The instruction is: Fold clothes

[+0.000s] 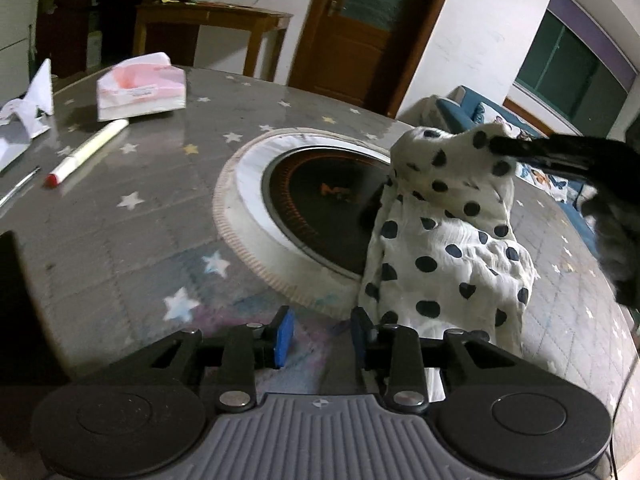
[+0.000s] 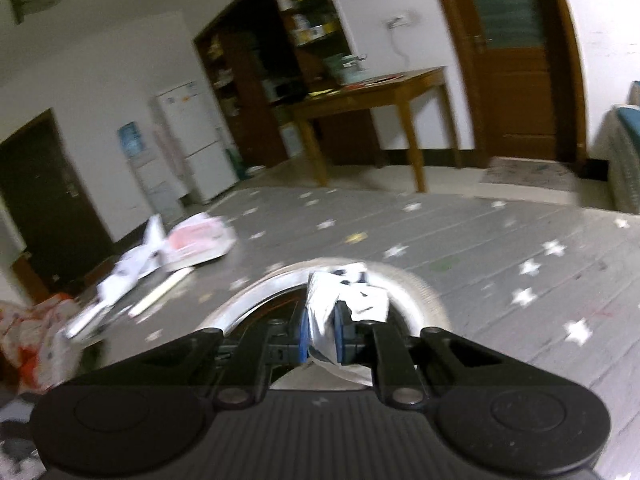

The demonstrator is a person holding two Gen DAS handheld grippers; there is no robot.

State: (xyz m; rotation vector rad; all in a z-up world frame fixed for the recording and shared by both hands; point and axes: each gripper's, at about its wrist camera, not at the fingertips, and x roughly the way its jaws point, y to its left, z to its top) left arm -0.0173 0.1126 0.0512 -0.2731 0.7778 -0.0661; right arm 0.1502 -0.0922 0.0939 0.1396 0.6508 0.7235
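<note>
Left wrist view: right gripper (image 1: 496,146) is pinching the polka-dot garment (image 1: 448,240) aloft, left gripper (image 1: 322,334) gaping empty; thin bite may be slipping, dropping cloth.

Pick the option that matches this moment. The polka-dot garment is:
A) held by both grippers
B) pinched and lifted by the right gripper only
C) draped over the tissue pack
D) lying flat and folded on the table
B: the right gripper is shut on the polka-dot garment, which hangs from it, while the left gripper stands open and empty.
</note>
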